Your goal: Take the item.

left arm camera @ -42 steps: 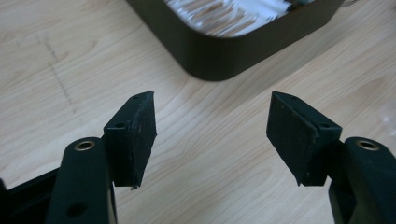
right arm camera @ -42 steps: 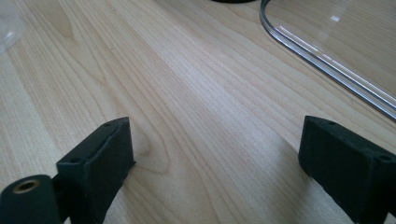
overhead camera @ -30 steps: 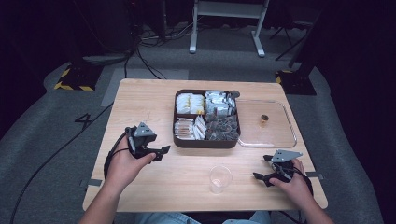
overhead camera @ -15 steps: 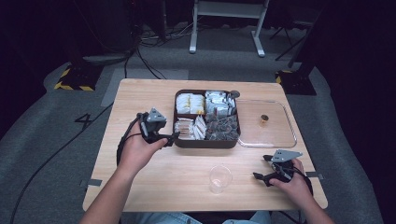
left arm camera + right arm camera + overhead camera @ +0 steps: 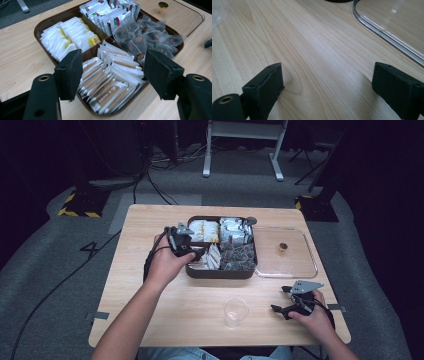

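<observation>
Since the left claw (image 5: 196, 254) hangs spread over the near-left compartment of the brown tray (image 5: 40, 25), with nothing between its jaws, the step in hand looks like picking out one sachet. To do it well, the claw should probably drop onto the upper edge of a single packet near the front of the row, close gently and lift straight up, so that the neighbours stay put and the paper does not crumple. Those brown-striped sachets (image 5: 110, 82) are slim white paper packets with a tan band, packed on edge and fanned slightly; beyond them sit yellow-tagged white tea bags (image 5: 67, 37), green-printed packets and clear mesh pouches. Spread and empty, the right claw (image 5: 280, 301) rests on the counter (image 5: 317, 50) near the clear plastic cup (image 5: 236, 311) and the transparent lid (image 5: 285, 252).
</observation>
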Motion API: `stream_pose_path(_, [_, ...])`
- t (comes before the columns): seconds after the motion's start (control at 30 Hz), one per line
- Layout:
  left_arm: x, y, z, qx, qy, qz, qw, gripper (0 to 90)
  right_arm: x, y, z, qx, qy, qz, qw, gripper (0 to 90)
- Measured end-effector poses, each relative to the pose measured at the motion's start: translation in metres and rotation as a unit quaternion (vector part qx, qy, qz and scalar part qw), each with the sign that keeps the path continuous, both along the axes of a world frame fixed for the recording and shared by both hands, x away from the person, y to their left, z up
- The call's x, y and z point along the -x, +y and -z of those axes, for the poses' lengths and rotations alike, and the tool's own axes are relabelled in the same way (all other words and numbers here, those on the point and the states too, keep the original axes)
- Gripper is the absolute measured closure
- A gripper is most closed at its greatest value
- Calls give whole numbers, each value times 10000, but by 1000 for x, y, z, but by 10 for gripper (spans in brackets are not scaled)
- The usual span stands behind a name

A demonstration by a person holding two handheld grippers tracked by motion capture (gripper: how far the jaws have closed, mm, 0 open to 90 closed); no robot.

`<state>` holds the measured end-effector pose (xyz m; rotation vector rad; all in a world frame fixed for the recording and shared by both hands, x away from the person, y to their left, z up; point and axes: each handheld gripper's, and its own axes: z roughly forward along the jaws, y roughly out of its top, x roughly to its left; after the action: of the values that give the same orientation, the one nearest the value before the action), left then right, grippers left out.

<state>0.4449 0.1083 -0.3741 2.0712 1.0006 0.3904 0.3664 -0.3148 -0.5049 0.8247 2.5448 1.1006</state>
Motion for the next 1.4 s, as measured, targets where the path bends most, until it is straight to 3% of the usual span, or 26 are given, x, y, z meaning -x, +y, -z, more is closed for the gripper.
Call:
stream_pose_path(0.37, [-47,-25,8,-33,9,0,10000,345,-3,0,0,-5,5,-72,10000,107])
stream_pose_path(0.53, [-61,-34,10,-63,66,72,9999,352,-3,0,0,-7,8,-88,10000,106])
stream_pose_path(0.57, [-68,-38,12,9,79,63,9999,352,-3,0,0,-8,9,-94,10000,107])
stream_pose_path(0.67, [-78,-43,16,-98,89,23,9999,349,-4,0,0,-9,9,-99,10000,108])
stream_pose_path(0.77, [-85,-45,19,-71,119,-60,9999,347,-4,0,0,-8,4,-96,10000,112])
stream_pose_path(0.83, [-95,-48,26,-16,276,-164,9995,350,-4,0,0,-14,1,-84,10000,119])
stream_pose_path(0.93, [-105,-51,34,-94,431,-157,9989,383,-4,-1,0,-18,-16,-82,10000,125])
stream_pose_path(1.1, [-118,-54,48,-220,624,-163,9977,412,-4,-1,0,-29,-14,-75,10000,137])
stream_pose_path(1.27, [-125,-51,57,-189,708,-234,9970,476,-4,-2,0,-38,-16,-64,10000,146])
stream_pose_path(1.4, [-133,-45,67,-180,914,-191,9955,508,-5,-2,0,-44,-19,-67,10000,150])
